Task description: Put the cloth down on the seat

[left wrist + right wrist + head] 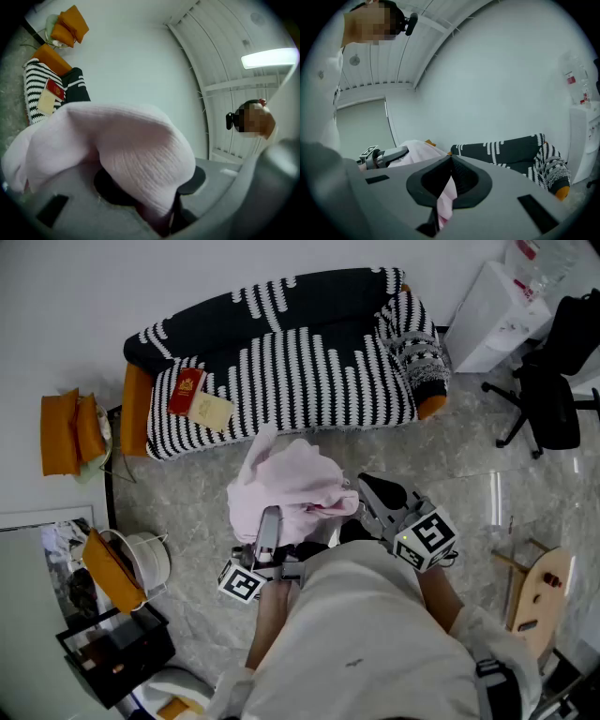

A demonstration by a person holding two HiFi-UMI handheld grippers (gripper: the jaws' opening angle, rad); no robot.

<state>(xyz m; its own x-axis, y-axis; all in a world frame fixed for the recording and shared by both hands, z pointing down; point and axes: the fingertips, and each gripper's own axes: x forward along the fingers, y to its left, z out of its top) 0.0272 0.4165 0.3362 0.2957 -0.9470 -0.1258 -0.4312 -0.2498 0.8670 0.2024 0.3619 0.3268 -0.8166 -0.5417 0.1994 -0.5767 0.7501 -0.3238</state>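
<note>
A pale pink cloth [289,488] hangs bunched in the air in front of the person, over the grey floor short of the sofa. My left gripper [270,519] is shut on its lower left part; in the left gripper view the cloth [126,145] bulges over the jaws of that gripper [157,199] and hides them. My right gripper [364,491] is shut on the cloth's right edge, and a pink fold [446,199] hangs pinched between the dark pads [461,176]. The sofa [300,362], under a black-and-white striped cover, stands beyond the cloth with its seat [309,385] facing me.
A red booklet [187,390] and a cream card [214,411] lie on the seat's left end. A patterned throw [417,343] drapes the right arm. Orange cushions [67,432], a white bucket [150,557] and a black crate [117,652] stand at left. An office chair [553,381] is at right.
</note>
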